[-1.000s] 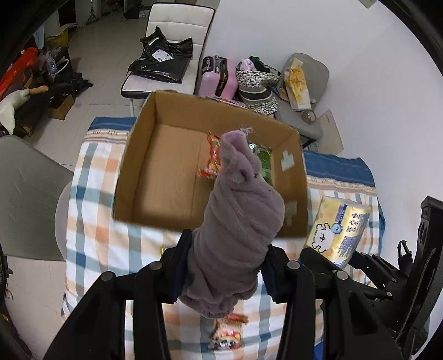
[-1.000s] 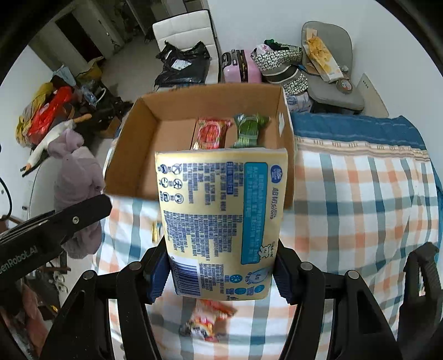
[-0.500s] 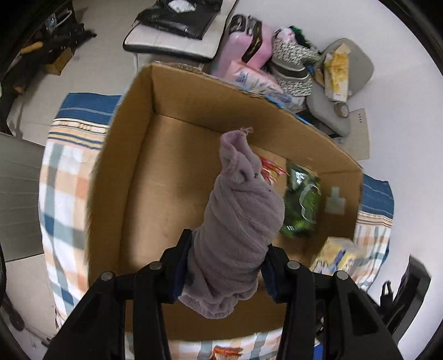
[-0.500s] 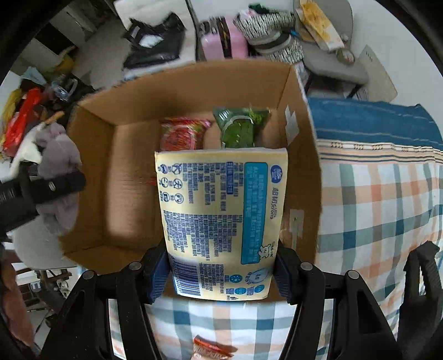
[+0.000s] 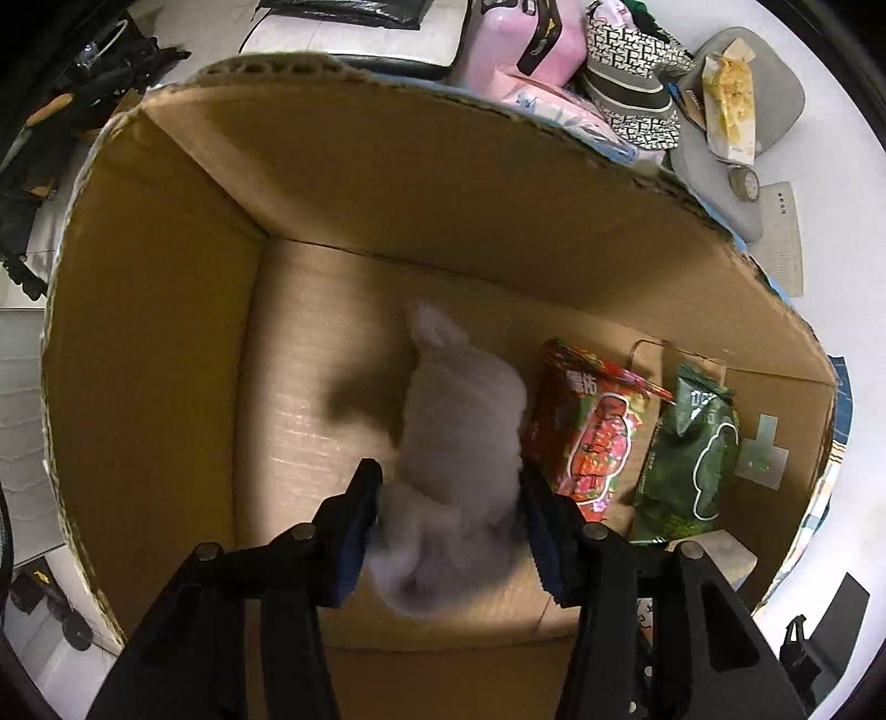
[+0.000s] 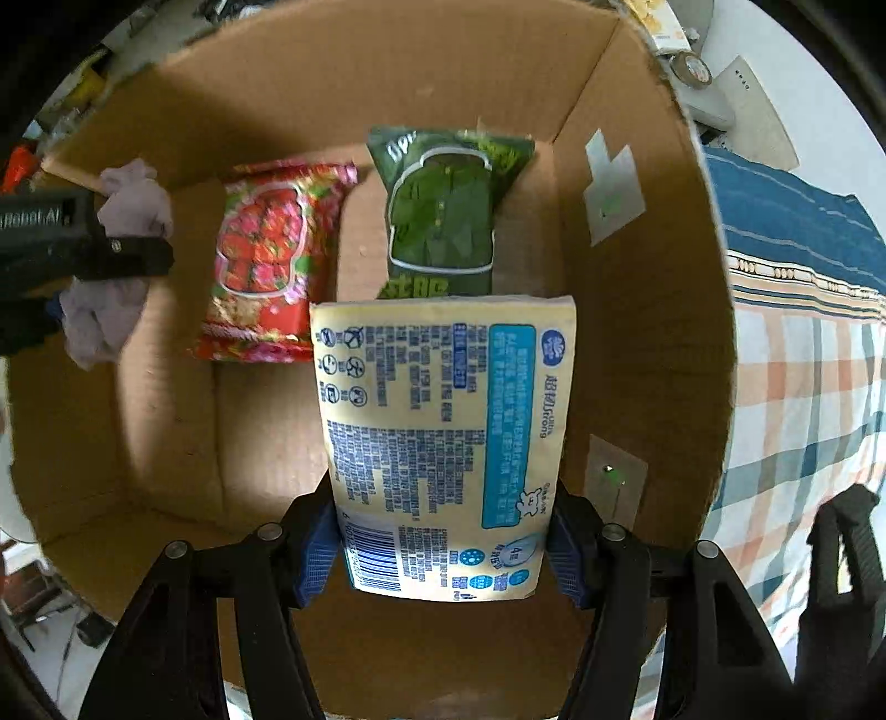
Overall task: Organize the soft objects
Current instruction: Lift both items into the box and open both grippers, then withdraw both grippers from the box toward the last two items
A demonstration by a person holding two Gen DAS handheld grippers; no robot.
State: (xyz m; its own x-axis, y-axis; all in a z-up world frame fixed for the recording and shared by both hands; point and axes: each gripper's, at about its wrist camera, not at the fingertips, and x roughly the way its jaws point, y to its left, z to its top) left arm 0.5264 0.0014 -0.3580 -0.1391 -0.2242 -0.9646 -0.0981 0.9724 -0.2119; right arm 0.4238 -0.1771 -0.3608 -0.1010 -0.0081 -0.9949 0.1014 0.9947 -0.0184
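Observation:
A grey-purple rolled cloth hangs low inside the cardboard box, between the fingers of my left gripper. Its jaws are opening and the cloth looks blurred, slipping from the pads. My right gripper is shut on a yellow tissue pack and holds it upright inside the box near the right wall. On the box floor lie a red snack bag and a green snack bag. The right wrist view shows the cloth at the far left.
The box stands on a checked cloth with a blue border. Beyond the box are a pink bag, patterned hats and a grey chair with a yellow packet. A white wall rises at the right.
Both grippers have sunk from above the box to inside it. The left jaws have widened around the cloth. The tissue pack stays held in the right gripper.

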